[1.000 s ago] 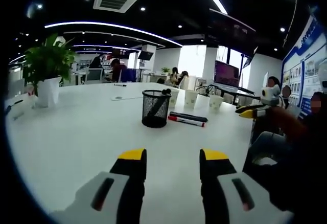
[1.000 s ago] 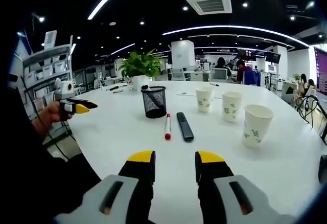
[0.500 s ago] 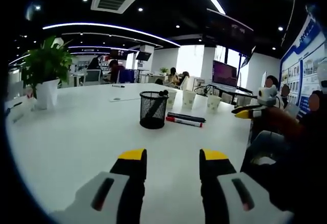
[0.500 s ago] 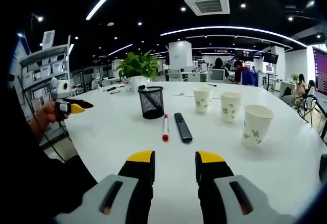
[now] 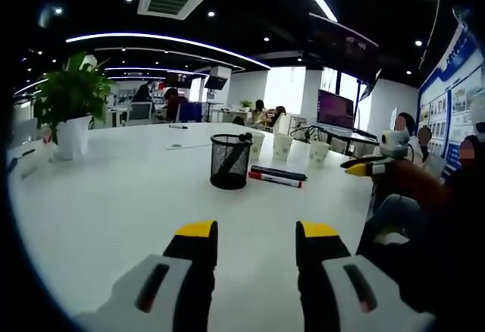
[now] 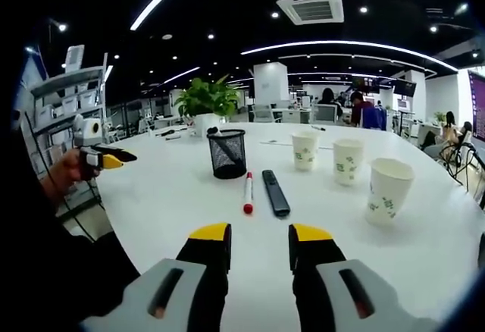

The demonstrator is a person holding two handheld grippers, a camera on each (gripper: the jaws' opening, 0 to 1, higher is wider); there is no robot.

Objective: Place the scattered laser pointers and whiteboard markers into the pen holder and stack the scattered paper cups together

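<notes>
In the right gripper view, the holder is standing left, the marker and pointer lying just right of it, long axes running away from the right gripper, which looks nearer; three cups farther right. Both grippers' jaws are standing apart, holding nothing; left gripper

No lettering, brand, number or sign can be made out anywhere. The white paper cups near the round white table's far edge carry a green printed pattern, too small to read as words. The blue-and-white display board on the wall shows rows of panels and text lines, all blurred. The dark wall screen glows purple, with nothing legible on it.
</notes>
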